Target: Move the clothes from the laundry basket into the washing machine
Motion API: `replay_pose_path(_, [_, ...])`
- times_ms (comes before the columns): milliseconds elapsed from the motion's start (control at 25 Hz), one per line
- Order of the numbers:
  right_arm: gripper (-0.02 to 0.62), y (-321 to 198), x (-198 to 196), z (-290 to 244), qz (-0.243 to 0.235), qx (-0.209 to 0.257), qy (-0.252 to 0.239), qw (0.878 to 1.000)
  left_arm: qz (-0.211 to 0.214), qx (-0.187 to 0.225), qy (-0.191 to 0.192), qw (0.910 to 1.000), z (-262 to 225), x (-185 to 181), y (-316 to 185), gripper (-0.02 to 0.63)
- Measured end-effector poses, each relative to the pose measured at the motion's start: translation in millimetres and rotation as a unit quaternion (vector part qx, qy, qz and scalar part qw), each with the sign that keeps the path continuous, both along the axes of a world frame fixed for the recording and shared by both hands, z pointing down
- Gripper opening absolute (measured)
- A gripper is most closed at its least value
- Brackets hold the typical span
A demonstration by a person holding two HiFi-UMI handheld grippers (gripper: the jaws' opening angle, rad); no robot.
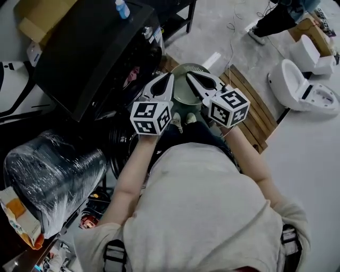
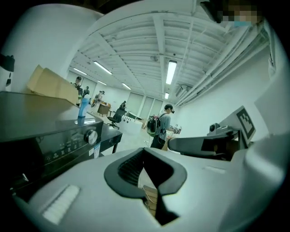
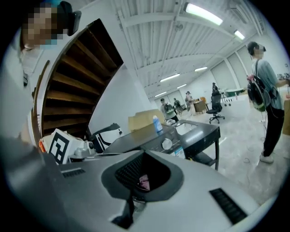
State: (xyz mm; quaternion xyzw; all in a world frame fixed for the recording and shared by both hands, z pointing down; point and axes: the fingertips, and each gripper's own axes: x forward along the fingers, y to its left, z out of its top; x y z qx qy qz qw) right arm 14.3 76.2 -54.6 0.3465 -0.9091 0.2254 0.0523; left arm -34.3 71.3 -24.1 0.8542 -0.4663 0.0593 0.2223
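Note:
In the head view the black washing machine (image 1: 90, 48) stands at the upper left, and something pink (image 1: 133, 74) shows at its dark front opening. A round grey-green basket (image 1: 183, 98) sits on the floor straight ahead, partly hidden by both grippers. My left gripper (image 1: 170, 77) and right gripper (image 1: 188, 76) are held side by side above it, both shut with nothing in them. In the left gripper view the left gripper (image 2: 145, 156) points past the machine's control panel (image 2: 68, 142). A pink scrap (image 3: 144, 182) shows beyond the shut right gripper (image 3: 144, 158).
A blue bottle (image 1: 122, 8) and a cardboard box (image 1: 37, 18) sit on the machine's top. A wooden pallet (image 1: 252, 109) lies to the right, with a white toilet (image 1: 303, 90) beyond it. A plastic-wrapped black bin (image 1: 50, 175) stands at the left. A person with a backpack (image 3: 267, 104) stands far off.

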Motion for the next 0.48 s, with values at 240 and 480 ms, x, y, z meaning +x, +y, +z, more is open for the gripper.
replay_pose_path(240, [0.009, 4.4, 11.9, -6.4, -0.006, 0.021, 0.018, 1.000, -0.003, 0.004, -0.010, 0.9999, -4.1, 4.3, -1.8, 0.011])
replay_pose_path(480, [0.009, -2.2, 14.7, -10.7, -0.003, 0.034, 0.025, 0.999, 0.006, 0.000, -0.033, 0.9994, -0.8, 17.7, -4.0, 0.011])
